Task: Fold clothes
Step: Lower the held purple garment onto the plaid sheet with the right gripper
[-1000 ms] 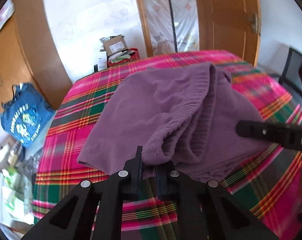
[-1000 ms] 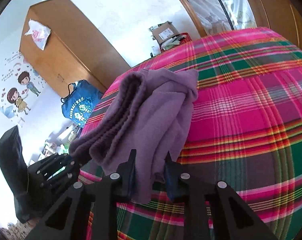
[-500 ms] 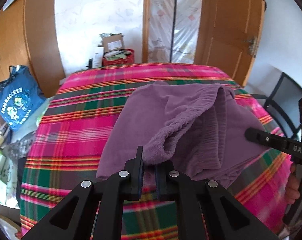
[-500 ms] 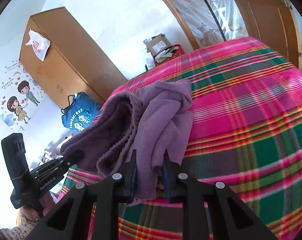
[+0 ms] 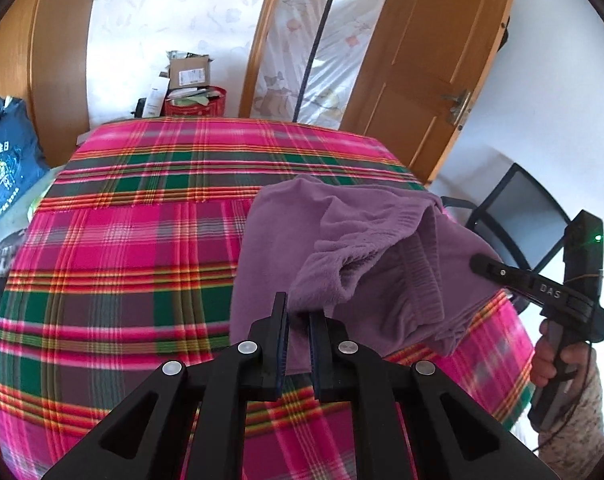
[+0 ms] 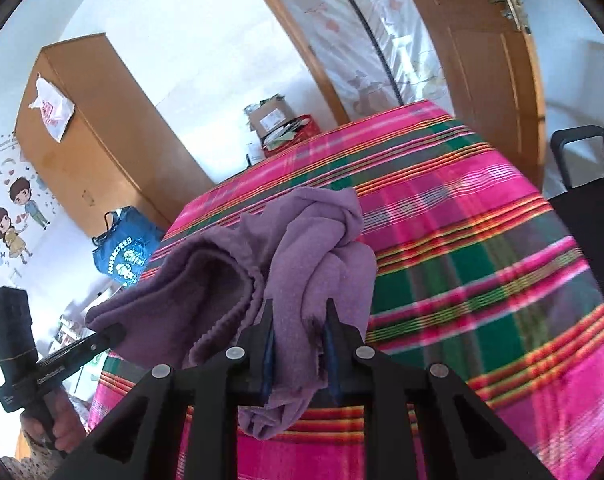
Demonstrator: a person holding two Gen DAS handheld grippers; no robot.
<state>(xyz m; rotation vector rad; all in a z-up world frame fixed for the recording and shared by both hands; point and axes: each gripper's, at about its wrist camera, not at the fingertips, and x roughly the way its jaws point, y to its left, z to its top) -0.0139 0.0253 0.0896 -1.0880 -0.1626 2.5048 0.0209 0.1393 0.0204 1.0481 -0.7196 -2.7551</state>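
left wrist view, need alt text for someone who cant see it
The left gripper pinches a corner of a purple fleece garment, lifted and bunched over a pink, green and grey plaid cloth. At right, the right gripper, held in a hand, grips the garment's other side. Behind are a wooden door and a blue bag.

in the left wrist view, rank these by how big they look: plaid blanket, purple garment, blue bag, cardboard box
1. plaid blanket, fills most of the lower frame
2. purple garment
3. blue bag, cut off by the frame edge, so only partly seen
4. cardboard box, smallest, though it is also farthest from the camera
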